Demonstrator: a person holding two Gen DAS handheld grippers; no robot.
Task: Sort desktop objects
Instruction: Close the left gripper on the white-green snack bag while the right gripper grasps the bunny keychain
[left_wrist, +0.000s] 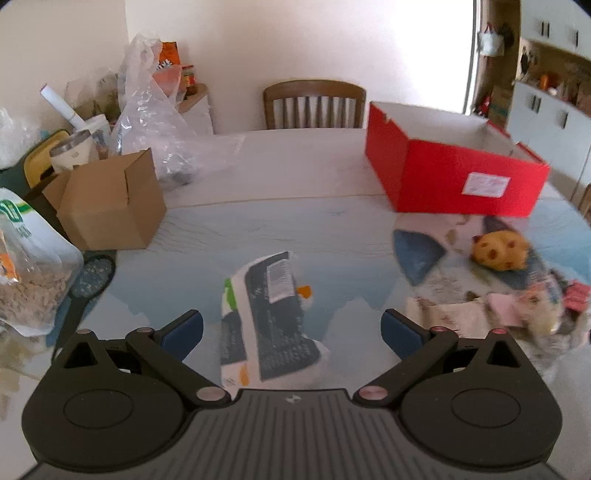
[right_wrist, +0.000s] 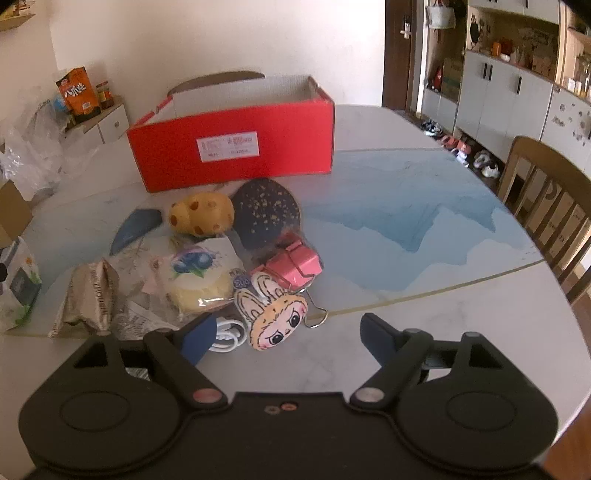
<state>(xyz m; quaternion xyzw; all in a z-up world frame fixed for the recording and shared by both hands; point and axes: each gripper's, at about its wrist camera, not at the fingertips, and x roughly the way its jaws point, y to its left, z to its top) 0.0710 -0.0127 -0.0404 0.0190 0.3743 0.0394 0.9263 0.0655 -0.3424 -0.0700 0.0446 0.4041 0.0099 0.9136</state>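
Both grippers hover spread and empty over the table (right_wrist: 406, 236).
The packet (left_wrist: 266, 317) lies lengthwise between the left gripper (left_wrist: 291, 328) fingers, pointing away; the right gripper (right_wrist: 288, 332) nears the rabbit-eared charm (right_wrist: 271, 314).

left wrist cam sits behind its open fingers (left_wrist: 291, 328), tilted down at the table (left_wrist: 332, 221), close. right wrist cam same, further right. both share the red box (left_wrist: 458, 173) (right_wrist: 236, 147) ahead and the yellow spotted toy (left_wrist: 498, 251) (right_wrist: 201, 214).

No text is legible; the red box's (right_wrist: 236, 147) white label (right_wrist: 228, 147) is blurred.
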